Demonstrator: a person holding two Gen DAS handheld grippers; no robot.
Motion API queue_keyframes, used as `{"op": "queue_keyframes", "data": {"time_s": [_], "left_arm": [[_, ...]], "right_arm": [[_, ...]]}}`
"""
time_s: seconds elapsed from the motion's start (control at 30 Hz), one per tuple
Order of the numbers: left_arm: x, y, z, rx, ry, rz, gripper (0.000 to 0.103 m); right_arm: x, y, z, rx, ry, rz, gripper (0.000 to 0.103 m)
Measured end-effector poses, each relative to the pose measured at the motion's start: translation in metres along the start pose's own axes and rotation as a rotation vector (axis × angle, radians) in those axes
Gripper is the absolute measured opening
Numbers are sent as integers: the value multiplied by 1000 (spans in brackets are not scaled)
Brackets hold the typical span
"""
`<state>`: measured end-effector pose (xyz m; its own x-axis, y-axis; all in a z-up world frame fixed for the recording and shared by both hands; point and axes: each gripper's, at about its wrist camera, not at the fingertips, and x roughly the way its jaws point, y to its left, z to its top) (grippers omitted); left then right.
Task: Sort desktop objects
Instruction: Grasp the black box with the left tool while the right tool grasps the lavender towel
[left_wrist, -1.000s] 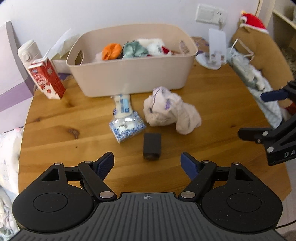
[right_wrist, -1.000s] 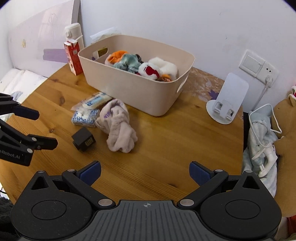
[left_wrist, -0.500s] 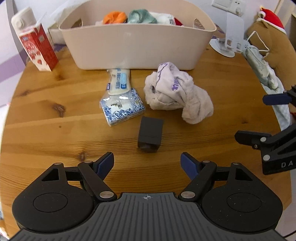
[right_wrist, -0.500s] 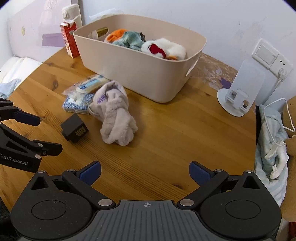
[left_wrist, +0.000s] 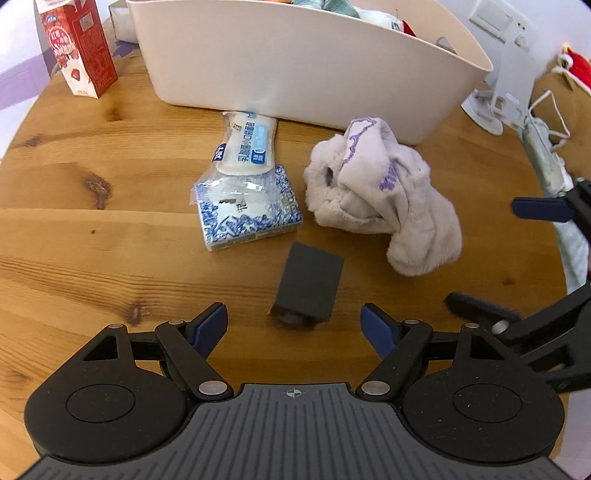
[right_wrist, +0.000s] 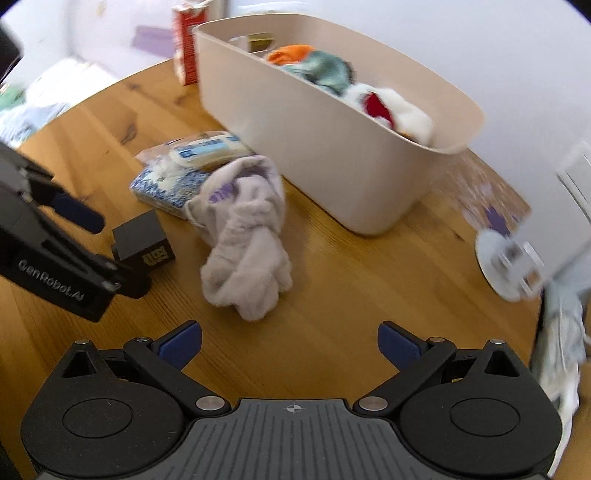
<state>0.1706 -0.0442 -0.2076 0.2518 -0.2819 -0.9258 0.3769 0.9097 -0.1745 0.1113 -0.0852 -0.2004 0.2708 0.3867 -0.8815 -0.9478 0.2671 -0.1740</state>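
A small black box (left_wrist: 308, 286) (right_wrist: 144, 245) lies on the round wooden table (left_wrist: 92, 236), just ahead of my open left gripper (left_wrist: 295, 323), whose blue pads stand wide either side of it without touching. To the box's right sits a crumpled pale fluffy cloth (left_wrist: 384, 195) (right_wrist: 247, 240). A blue-patterned tissue pack (left_wrist: 247, 206) (right_wrist: 166, 184) with a white snack packet (left_wrist: 249, 146) behind it lies left of the cloth. My right gripper (right_wrist: 290, 341) hangs open and empty in front of the cloth. The beige bin (left_wrist: 306, 62) (right_wrist: 332, 147) holds several soft items.
A red milk carton (left_wrist: 79, 50) stands left of the bin. A white phone stand (left_wrist: 498, 96) (right_wrist: 511, 266) sits at the back right, with a charger cable and light cloth (left_wrist: 554, 173) at the table's right edge.
Both grippers have sunk toward the table and rolled; the black box and the cloth now look larger and closer. Jaws on both stayed wide.
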Motion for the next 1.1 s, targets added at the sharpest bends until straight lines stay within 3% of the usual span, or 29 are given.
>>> {"op": "queue_keyframes", "data": {"time_s": [0.2, 0.57, 0.7, 0.87, 0.93, 1.03, 1.1], "left_arm": [[8, -2, 5, -3, -11, 6, 80], [14, -5, 7, 61, -98, 112, 80], [14, -5, 7, 79, -116, 133, 72], [12, -8, 8, 87, -123, 133, 59], [10, -11, 7, 102, -127, 130, 49], [9, -18, 3, 122, -125, 126, 32], [10, -19, 4, 134, -118, 130, 32]], "right_arm": [[23, 0, 10, -21, 6, 11, 103], [43, -3, 16, -56, -39, 35, 103], [47, -10, 15, -44, -69, 45, 92], [43, -10, 14, -62, -98, 41, 89], [42, -10, 14, -81, -116, 41, 84], [42, -7, 17, -106, -131, 50, 66], [41, -8, 17, -110, -136, 80, 53]]}}
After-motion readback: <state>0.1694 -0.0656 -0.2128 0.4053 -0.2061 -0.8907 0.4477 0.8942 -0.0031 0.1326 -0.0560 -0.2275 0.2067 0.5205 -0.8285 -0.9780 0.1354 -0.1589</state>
